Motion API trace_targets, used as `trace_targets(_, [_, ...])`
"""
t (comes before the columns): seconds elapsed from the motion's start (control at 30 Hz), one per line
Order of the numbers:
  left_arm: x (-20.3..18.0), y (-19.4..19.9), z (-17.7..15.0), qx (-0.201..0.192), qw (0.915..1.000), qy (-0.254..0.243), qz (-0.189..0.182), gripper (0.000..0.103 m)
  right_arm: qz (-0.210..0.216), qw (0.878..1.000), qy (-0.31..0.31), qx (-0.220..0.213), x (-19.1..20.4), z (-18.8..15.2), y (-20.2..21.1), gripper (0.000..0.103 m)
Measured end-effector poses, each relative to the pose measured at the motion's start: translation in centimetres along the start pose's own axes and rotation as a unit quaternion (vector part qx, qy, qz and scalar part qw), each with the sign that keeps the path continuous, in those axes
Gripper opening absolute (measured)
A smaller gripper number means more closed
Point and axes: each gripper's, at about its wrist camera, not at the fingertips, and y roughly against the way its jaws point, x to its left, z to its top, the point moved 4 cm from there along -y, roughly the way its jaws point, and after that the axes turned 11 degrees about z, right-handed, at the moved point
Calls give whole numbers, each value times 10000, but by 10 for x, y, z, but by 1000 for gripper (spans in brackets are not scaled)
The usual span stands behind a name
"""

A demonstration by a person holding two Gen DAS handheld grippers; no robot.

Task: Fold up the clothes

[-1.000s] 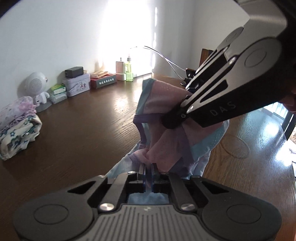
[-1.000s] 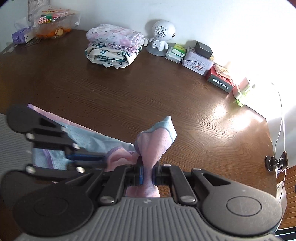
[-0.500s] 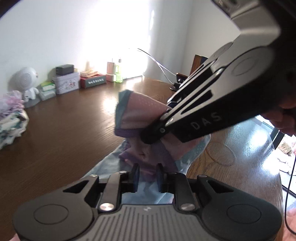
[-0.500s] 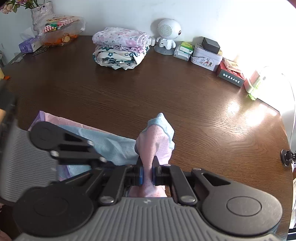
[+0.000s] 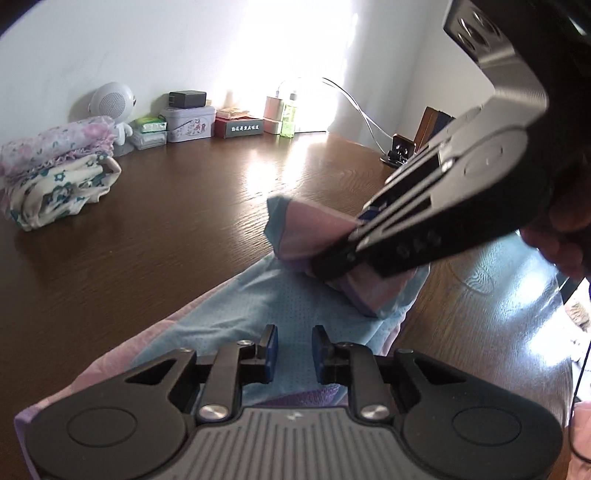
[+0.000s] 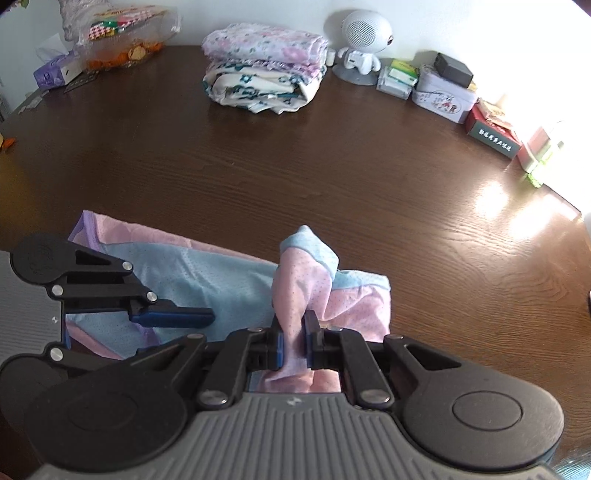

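Observation:
A pink and light-blue garment [image 6: 207,273] lies on the dark wooden table [image 6: 332,166], partly folded over itself. My right gripper [image 6: 294,332] has a raised pink fold [image 6: 306,266] of it between its pads; its jaws are opening while the cloth still fills the gap. In the left wrist view the right gripper [image 5: 343,251] comes in from the right, pinching that fold just above the cloth. My left gripper [image 5: 294,339] hovers open over the blue part of the garment [image 5: 258,306] with nothing between its pads. One of its fingers [image 6: 177,317] shows to the left of the right gripper.
A stack of folded floral clothes [image 6: 266,62] sits at the far side of the table. Along the wall stand a white speaker [image 6: 364,33], a tin [image 6: 443,98] and a red box [image 6: 495,133]. A tissue box [image 6: 55,70] is far left. A hand [image 5: 557,236] holds the right gripper.
The left gripper let go of the cloth, opened and drew back from it. The right gripper lowered the pinched fold toward the table, and the garment now lies flatter.

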Motion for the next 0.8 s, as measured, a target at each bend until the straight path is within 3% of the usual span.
trace_targets(0.13, [9,0,0,4,9998,162,-64,18,212,9994,-220,-171,5,-4,-2,35])
trace_targets(0.33, [15,2,1,1,9995,321,-67,19,804,9864,-628,-1292,-6,-23,54,37])
trace_targets(0.4, [19,7,3,-52,9993,375,8,20,630,9835,-656,-1561,-17,-37,65,37])
trace_targets(0.47, [22,20,10,-254,9987,439,65,20,481,9831,-599,-1659,-27,-52,67,37])
trace_targets(0.63, [9,47,36,-791,9958,453,67,20,723,9816,-353,-1732,-24,-71,47,37])
trace_targets(0.8, [-12,8,41,-369,9983,299,331,18,767,9828,-107,-1675,-12,-71,20,37])
